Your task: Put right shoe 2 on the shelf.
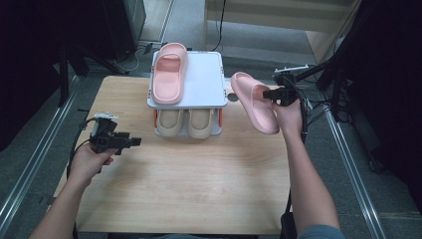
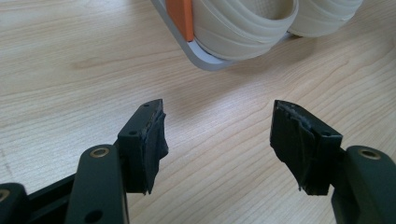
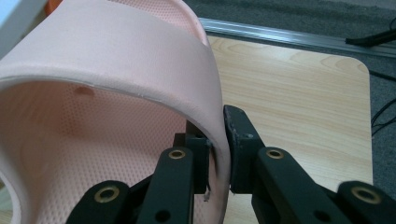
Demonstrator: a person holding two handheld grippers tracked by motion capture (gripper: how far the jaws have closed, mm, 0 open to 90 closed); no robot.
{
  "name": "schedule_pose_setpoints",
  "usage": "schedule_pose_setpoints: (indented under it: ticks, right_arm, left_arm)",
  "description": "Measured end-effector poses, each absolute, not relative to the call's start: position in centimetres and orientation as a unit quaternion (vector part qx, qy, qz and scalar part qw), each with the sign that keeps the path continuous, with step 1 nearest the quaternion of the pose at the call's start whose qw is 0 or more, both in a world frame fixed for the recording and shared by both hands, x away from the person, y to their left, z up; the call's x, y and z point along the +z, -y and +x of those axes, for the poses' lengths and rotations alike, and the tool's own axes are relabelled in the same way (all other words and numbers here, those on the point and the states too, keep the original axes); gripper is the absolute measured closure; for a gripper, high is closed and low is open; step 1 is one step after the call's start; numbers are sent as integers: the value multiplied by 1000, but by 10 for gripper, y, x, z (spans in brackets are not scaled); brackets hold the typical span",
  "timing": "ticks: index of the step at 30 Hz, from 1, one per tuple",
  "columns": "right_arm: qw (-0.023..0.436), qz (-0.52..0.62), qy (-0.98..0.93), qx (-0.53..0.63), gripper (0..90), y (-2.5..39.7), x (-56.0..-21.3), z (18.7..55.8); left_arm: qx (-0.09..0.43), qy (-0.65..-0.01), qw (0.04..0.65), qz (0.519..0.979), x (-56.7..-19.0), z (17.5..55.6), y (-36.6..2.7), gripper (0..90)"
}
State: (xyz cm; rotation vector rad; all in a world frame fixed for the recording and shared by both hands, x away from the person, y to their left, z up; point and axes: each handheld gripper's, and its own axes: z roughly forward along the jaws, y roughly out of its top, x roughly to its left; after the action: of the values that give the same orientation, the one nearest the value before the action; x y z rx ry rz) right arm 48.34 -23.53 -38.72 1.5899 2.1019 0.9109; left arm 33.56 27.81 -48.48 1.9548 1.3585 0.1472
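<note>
A wooden table (image 1: 189, 189) carries a two-level shoe rack (image 1: 211, 82) at its far middle, as seen from the high view, with a person's forearms reaching in from the near edge. On the rack's pale top shelf lies one pink slipper (image 1: 169, 72), set along the left side, while a pair of cream slippers (image 1: 186, 122) sits side by side on the lower level, their toes facing the person. To the right of the rack, a second pink slipper (image 1: 255, 102) is held off the table, tilted with its sole turned outward, close beside the rack's right edge. The right gripper (image 1: 275, 93) has its jaws pinched tight on the side edge of this slipper's strap; the right gripper view shows the two black pads pressed against either face of the pink band (image 3: 205, 93), with the textured footbed (image 3: 93, 154) spread out to the left of them. The left gripper (image 1: 133, 142) is held low over the table's left part, well apart from the rack, pointing toward it. In the left gripper view its jaws stand wide apart with bare wood between them and nothing touched, the rack's orange post (image 2: 181, 16) and a cream slipper toe (image 2: 243, 23) lying just beyond.
</note>
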Motion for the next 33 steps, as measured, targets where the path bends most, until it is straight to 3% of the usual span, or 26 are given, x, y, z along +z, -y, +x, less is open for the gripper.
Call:
schedule_pose_setpoints:
  ticks: [18, 33]
  right_arm:
    - [176, 557, -746, 320, 814, 203, -325, 510]
    - [161, 559, -742, 333, 809, 141, -321, 534]
  left_arm:
    - [54, -518, 370, 769, -484, 336, -272, 357]
    - [57, -516, 371, 770, -484, 337, -272, 357]
